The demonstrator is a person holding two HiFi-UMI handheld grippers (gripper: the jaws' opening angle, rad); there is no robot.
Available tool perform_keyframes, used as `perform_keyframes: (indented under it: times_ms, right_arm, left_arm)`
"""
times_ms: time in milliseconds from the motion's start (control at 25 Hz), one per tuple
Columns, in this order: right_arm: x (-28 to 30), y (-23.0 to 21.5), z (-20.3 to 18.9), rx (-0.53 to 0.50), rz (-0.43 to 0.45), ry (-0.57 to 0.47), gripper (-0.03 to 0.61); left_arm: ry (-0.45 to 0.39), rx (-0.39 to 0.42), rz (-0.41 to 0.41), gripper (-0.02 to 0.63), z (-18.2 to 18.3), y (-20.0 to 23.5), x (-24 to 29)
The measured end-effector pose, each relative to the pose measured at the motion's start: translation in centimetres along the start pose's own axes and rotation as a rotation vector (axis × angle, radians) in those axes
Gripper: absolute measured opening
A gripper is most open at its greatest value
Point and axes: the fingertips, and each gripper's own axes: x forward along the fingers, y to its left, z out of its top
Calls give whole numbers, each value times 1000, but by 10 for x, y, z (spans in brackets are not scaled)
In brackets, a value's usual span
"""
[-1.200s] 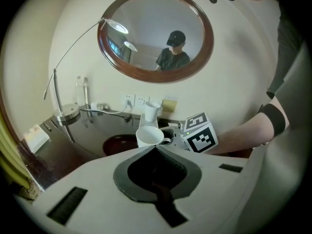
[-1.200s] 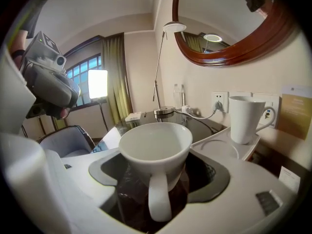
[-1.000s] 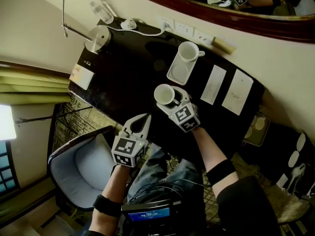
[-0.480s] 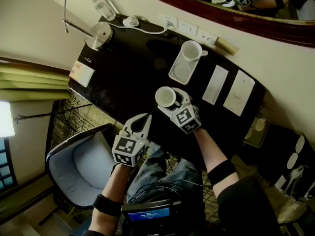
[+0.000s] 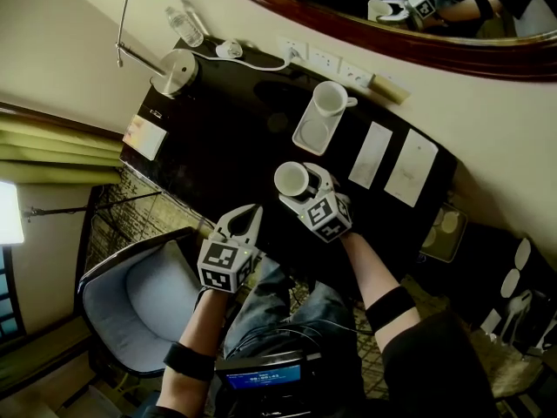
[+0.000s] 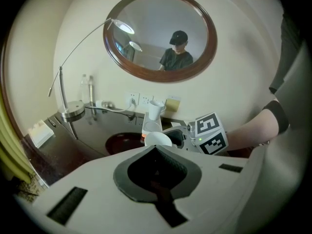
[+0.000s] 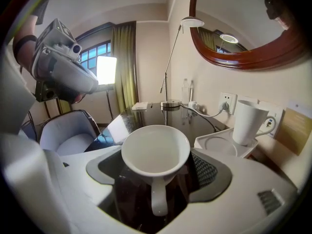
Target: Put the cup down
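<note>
Head view: we see both grippers at the near edge of a dark glossy table point(image 5: 218, 138), each held in one of the person's hands.
Task thing: the cup point(image 5: 291, 178) is white and empty. It stands upright on the table top, mouth up, between the jaws of the right gripper point(image 5: 300, 186).
Cup handle: in the right gripper view we see it pointing back towards the gripper body.
Right claw: released. Its jaws have just been opening and stand wide on either side of the cup, and we see bare table between the cup's foot and the pad on the view's left side.
Left claw: the left gripper point(image 5: 250, 214) is clenched on nothing, jaws together. We see it just off the table's near edge, beside the right gripper and clear of the cup.
Farther back: a second cup point(image 5: 329, 97) stands on one end of a white tray point(image 5: 306, 138), near the wall.
Far left corner: a lamp base point(image 5: 177, 64).
Below the left gripper: a grey chair point(image 5: 130, 294).
</note>
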Motion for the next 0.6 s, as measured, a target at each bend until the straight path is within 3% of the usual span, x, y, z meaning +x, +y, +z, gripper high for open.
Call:
perform_keyframes:
  times_ms: [240,360,600]
  right_arm:
    - [-7,-4,-12,5,-32,66,437]
    - [-7,-3,-6,14,-31,65,466]
    - [-10,-5,-8,27,-55,59,466]
  left_arm:
    - [-12,2,-1,1,12,-3,-15]
    - [-29,9,17,1,18,0,-24]
    - [-42,17,21,1,23,-3,-35]
